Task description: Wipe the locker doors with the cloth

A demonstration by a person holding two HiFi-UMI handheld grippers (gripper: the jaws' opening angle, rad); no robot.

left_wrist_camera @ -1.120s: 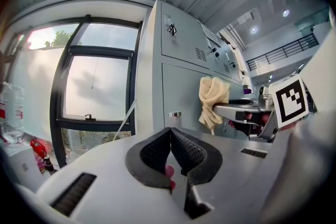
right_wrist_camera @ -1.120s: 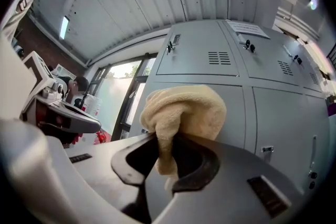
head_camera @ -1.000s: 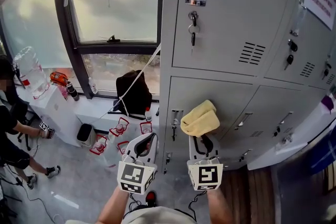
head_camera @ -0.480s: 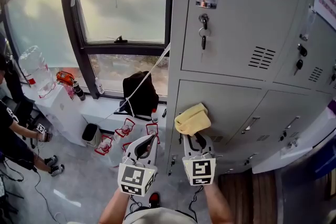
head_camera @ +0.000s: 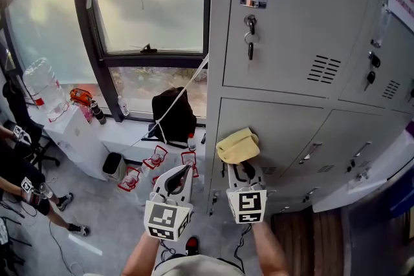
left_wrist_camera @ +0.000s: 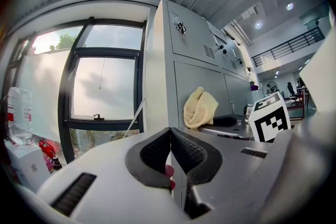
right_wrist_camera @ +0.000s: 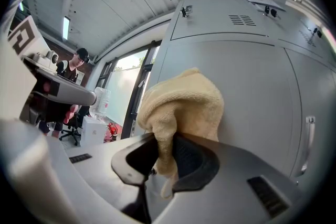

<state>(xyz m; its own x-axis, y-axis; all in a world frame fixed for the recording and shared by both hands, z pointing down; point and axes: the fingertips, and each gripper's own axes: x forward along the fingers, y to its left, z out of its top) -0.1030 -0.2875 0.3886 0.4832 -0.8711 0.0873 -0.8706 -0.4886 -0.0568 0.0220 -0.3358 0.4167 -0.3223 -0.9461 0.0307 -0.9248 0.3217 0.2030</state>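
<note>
A folded yellow cloth (head_camera: 238, 145) is pinched in my right gripper (head_camera: 240, 167) and pressed against the grey lower locker door (head_camera: 284, 132), near its left edge. In the right gripper view the cloth (right_wrist_camera: 181, 110) bulges out above the jaws and lies flat on the door (right_wrist_camera: 257, 102). My left gripper (head_camera: 176, 181) hangs to the left of the lockers with its jaws together and nothing in them. The left gripper view shows the cloth (left_wrist_camera: 199, 106) against the locker front (left_wrist_camera: 197, 81) off to the right.
An upper locker door (head_camera: 291, 16) with keys (head_camera: 250, 35) in its lock sits above. More lockers (head_camera: 381, 29) run to the right. On the left are a window (head_camera: 149, 3), a black bag (head_camera: 172, 114) on the sill, a water bottle (head_camera: 43, 82), and a person (head_camera: 19, 171) at the far left.
My right gripper slid the cloth leftward along the lower door, then stayed near the door's left edge. The left gripper barely moved. The person at left shifted.
</note>
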